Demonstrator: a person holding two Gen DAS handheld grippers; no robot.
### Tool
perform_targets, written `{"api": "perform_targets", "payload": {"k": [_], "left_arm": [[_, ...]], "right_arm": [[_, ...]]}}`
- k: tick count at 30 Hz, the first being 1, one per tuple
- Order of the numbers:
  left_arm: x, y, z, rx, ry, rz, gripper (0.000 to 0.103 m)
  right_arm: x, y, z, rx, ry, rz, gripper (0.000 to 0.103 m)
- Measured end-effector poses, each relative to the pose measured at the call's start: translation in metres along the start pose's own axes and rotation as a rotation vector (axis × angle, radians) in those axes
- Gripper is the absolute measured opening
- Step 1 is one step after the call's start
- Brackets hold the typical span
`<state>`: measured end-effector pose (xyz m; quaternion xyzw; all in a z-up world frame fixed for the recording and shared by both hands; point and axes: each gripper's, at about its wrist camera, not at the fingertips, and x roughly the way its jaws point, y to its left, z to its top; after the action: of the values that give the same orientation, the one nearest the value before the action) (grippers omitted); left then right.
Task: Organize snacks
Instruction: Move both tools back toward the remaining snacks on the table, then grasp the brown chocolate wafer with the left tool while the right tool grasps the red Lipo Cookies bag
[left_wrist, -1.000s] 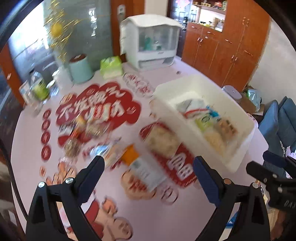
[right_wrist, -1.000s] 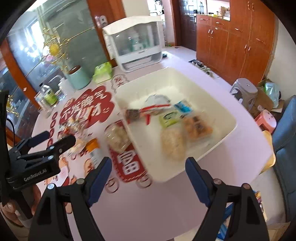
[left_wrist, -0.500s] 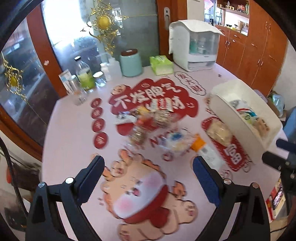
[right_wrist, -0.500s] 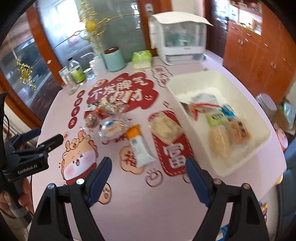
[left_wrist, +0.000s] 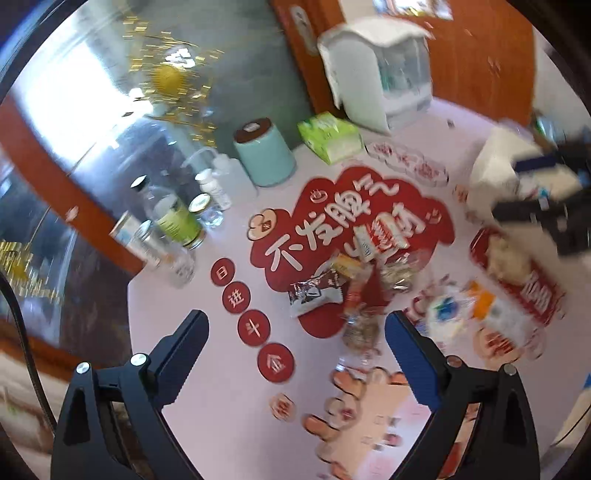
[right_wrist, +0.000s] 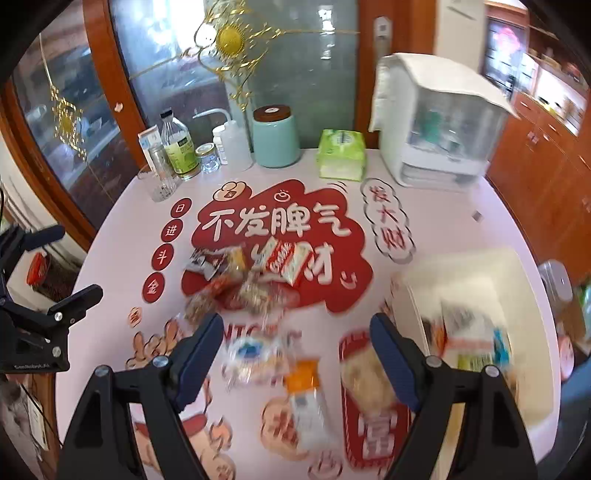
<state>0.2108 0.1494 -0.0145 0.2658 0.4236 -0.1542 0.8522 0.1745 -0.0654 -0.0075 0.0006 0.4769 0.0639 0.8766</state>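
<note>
Loose snack packets (right_wrist: 236, 280) lie heaped on the red lettering of the pink table, among them a red-and-white wafer pack (right_wrist: 291, 264). Nearer me are a round clear packet (right_wrist: 255, 354), an orange-topped packet (right_wrist: 306, 391) and a pale puffed-snack bag (right_wrist: 365, 373). The white bin (right_wrist: 480, 269) at the right holds several packets. My right gripper (right_wrist: 297, 328) hangs open above the near packets, holding nothing. My left gripper (left_wrist: 295, 332) is open and empty too, left of the snack heap (left_wrist: 351, 284). The bin (left_wrist: 495, 173) is partly hidden by the right gripper (left_wrist: 524, 188).
Along the table's back stand bottles and jars (right_wrist: 177, 151), a teal canister (right_wrist: 275, 136), a green tissue pack (right_wrist: 341, 155) and a white covered appliance (right_wrist: 436, 122). A glass door and wood cabinets lie behind. The table's rounded edge (left_wrist: 147, 332) runs close on the left.
Both views have swung left, off the bin and onto the loose snacks; the bin now sits at the right edge. Both grippers stay open and empty.
</note>
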Motion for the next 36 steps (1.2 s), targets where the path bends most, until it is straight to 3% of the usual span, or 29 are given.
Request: {"api": "perform_targets", "payload": {"k": [7, 15, 23, 28, 33, 36], "left_arm": [[0.101, 0.001, 0.002, 0.108, 0.135, -0.045, 0.096], [0.189, -0.004, -0.004, 0.225, 0.245, -0.036, 0.093], [0.223, 0.003, 0.002, 0.217, 0.271, -0.093, 0.092], [0.234, 0.001, 0.007, 0.212, 0.277, -0.146, 0.092], [0.240, 0.000, 0.013, 0.213, 0.273, -0.185, 0.091], [0.241, -0.003, 0.016, 0.221, 0.275, -0.203, 0.086]], "right_arm": [[0.094, 0.000, 0.046, -0.165, 0.095, 0.033, 0.082], [0.187, 0.001, 0.056, -0.386, 0.196, 0.002, 0.082], [0.229, 0.016, 0.054, -0.561, 0.244, 0.023, 0.082], [0.238, 0.024, 0.063, -0.591, 0.245, 0.106, 0.082], [0.248, 0.024, 0.070, -0.577, 0.310, 0.207, 0.082], [0.251, 0.022, 0.067, -0.598, 0.339, 0.250, 0.082]]}}
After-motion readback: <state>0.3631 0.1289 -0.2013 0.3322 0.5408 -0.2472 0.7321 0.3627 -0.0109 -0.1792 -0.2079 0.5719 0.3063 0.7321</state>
